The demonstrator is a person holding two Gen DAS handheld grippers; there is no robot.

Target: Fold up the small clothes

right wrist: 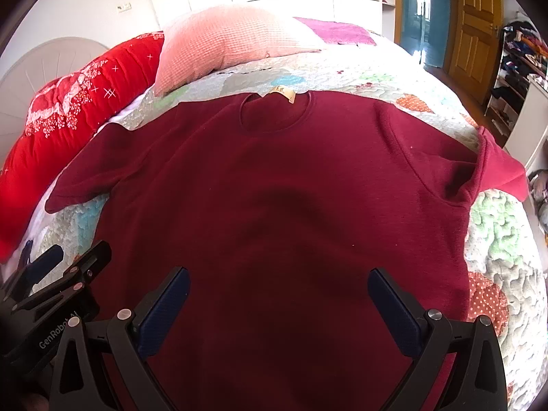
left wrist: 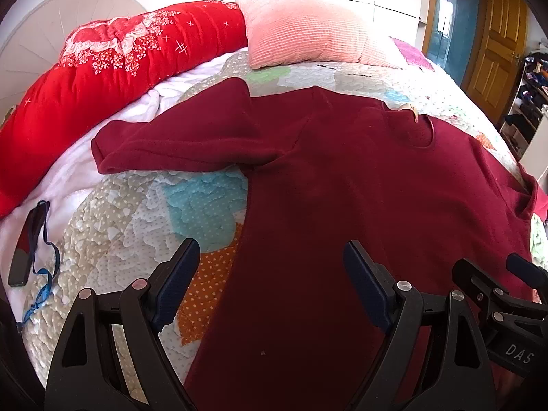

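Patchwork quilt (right wrist: 496, 233) covers the bed I am working over, a pale, puckered spread with dotted patches of turquoise, orange and green.

My left gripper (left wrist: 272, 267) hangs low above the quilt with its fingers spread wide and nothing between them. Its left finger sits over an orange dotted patch, its right finger over the cloth of the maroon sweater (left wrist: 359, 198), so the sweater's side edge runs up between the two. My right gripper (right wrist: 279, 294) is just beside it, likewise spread wide and holding nothing, both fingers over the lower middle of the sweater's body. Each gripper shows at the edge of the other's camera.

That sweater lies flat and face up on the quilt, hem toward me, round neckline with a tan label (right wrist: 282, 95) at the far end. Its sleeve on my left stretches out sideways across the quilt toward a white sheet (left wrist: 102, 130); the sleeve on my right is bent, its cuff near the bed's edge.

Farther out, a pink ribbed pillow (right wrist: 226, 44) rests beyond the neckline, touching a red floral comforter (left wrist: 102, 68) bunched along the left. A dark phone (left wrist: 19, 267) and a blue cord (left wrist: 46, 274) lie on the sheet at far left. An open shelf unit (right wrist: 513, 78) stands at far right; I cannot make out what it holds. A wooden door (right wrist: 474, 24) is beside it.
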